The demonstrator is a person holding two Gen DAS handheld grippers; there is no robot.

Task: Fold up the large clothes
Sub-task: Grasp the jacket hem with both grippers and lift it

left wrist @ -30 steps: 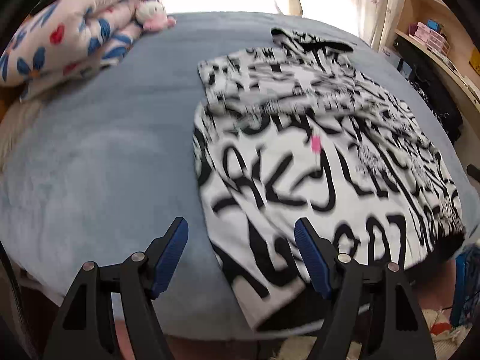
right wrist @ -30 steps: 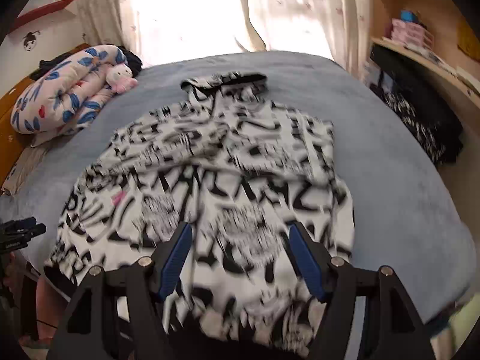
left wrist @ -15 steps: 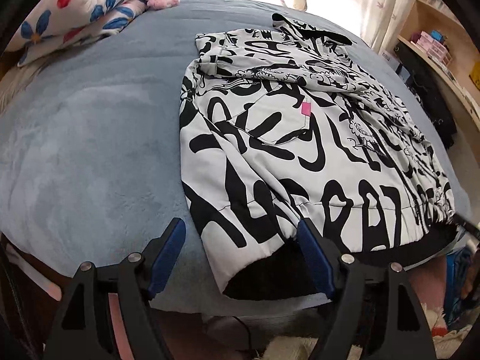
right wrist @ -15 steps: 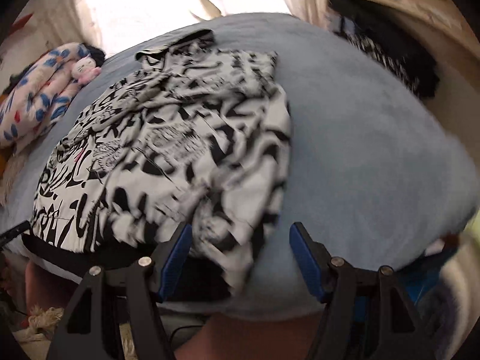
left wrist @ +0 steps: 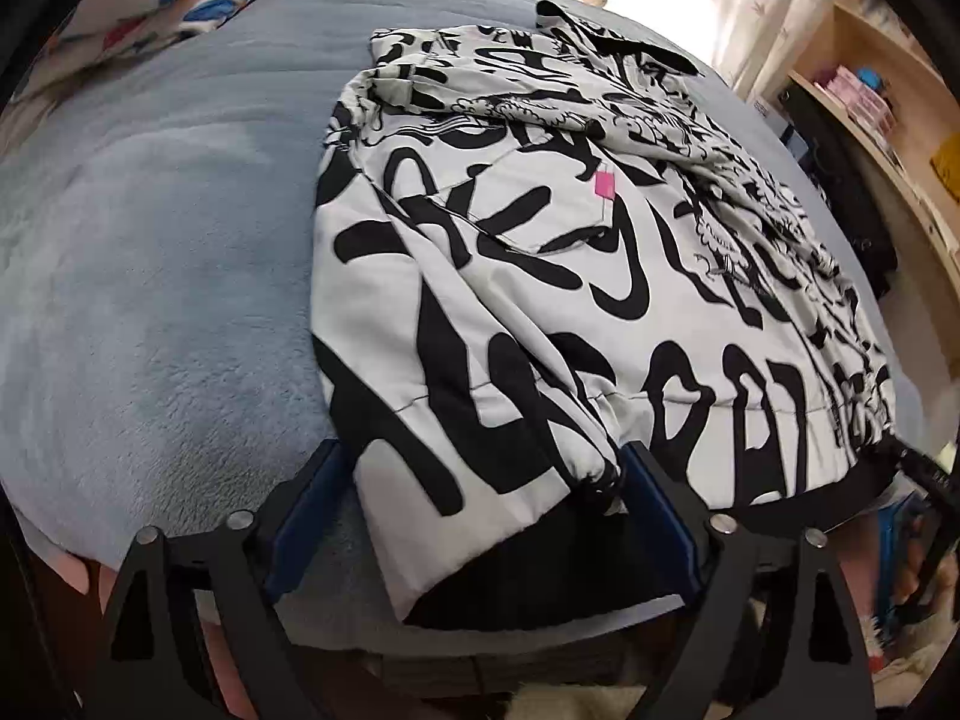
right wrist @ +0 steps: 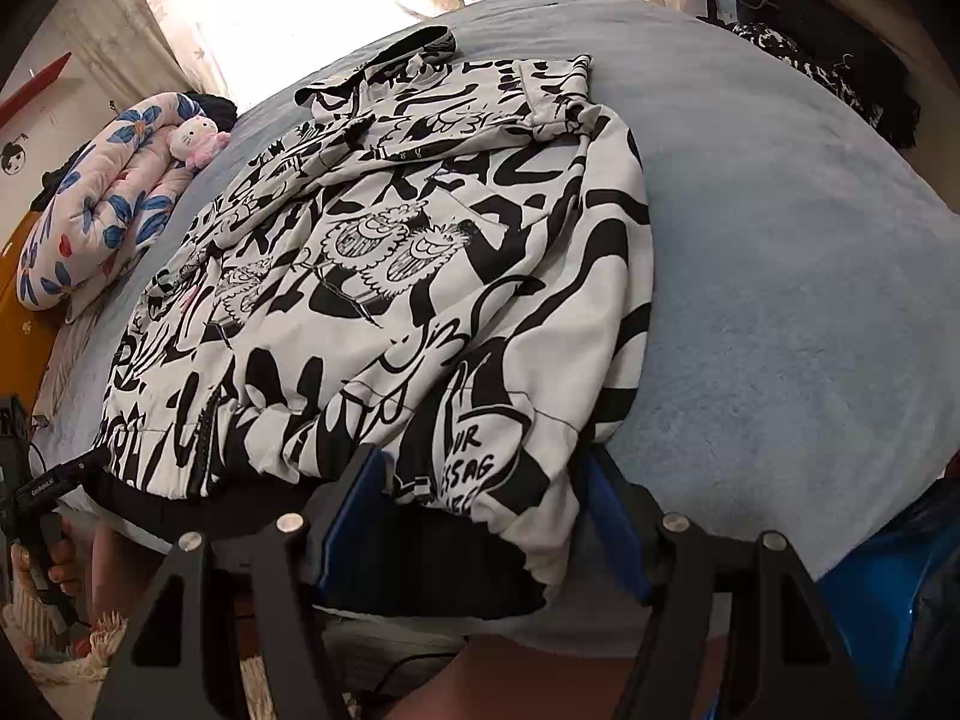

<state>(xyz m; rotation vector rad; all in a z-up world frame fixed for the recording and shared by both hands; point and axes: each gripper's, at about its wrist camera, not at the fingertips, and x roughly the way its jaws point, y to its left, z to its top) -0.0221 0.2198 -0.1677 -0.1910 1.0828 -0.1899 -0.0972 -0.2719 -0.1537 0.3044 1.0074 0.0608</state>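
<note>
Two hem corners of the jacket point(left wrist: 540, 300) sit between our spread hand-held grippers, left point(left wrist: 480, 516) just widened, right point(right wrist: 480, 516); next, we pinch both.

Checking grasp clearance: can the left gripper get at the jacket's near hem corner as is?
Probably yes. The left gripper, whose jaws have just been opening, already straddles the jacket at its hem corner, pads not pressing, nothing in between.

Jacket's point(left wrist: 540, 312) black hem partly hidden behind blue fingers point(left wrist: 660, 516).
</note>
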